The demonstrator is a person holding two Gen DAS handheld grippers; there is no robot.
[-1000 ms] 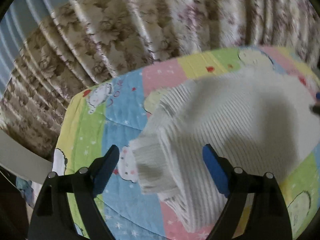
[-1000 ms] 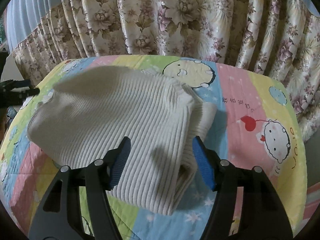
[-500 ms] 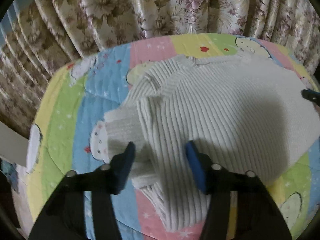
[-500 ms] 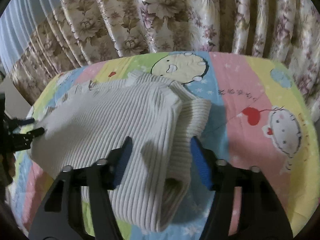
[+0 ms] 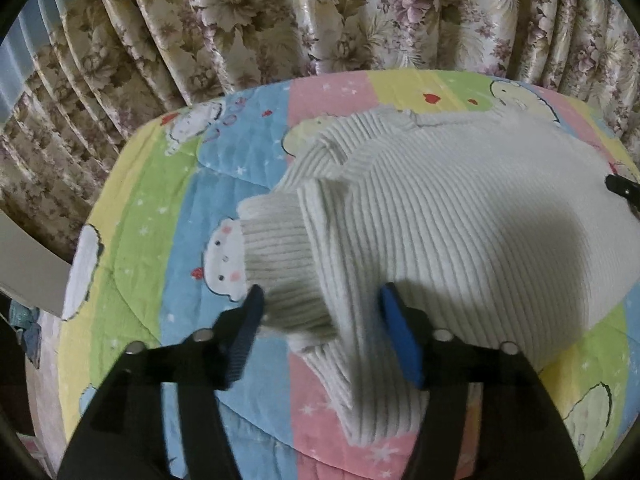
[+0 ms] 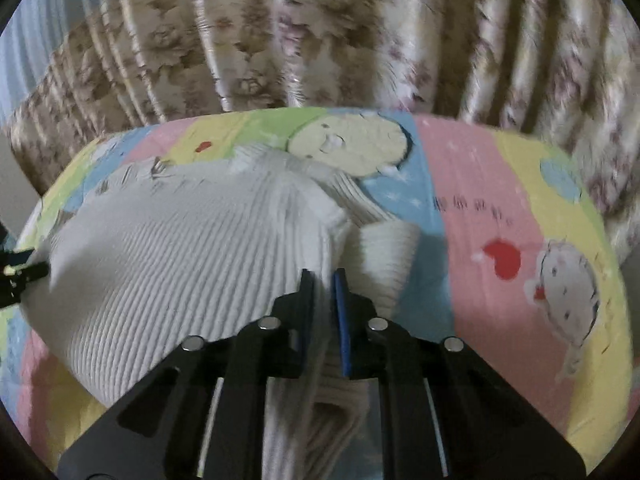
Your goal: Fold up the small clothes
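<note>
1. Ribbed cream sweater (image 5: 460, 216): lies on the quilt, one sleeve folded across its near-left edge.
2. Cartoon-print quilt (image 5: 168, 208): pastel patches, covers the surface beneath the sweater.
3. Left gripper (image 5: 320, 312): jaws apart, having just been opening; folded sleeve cuff (image 5: 280, 256) sits between the blue pads, not squeezed.
4. Right gripper (image 6: 323, 280): jaws clenched on a pinched ridge at the sweater's right edge, ribs bunching toward the pads.
5. Floral curtain (image 5: 280, 20): hangs behind the quilt.

White ribbed sweater (image 5: 460, 216) on a pastel cartoon-print quilt (image 5: 160, 184); beige floral curtain (image 5: 280, 12) behind.
</note>
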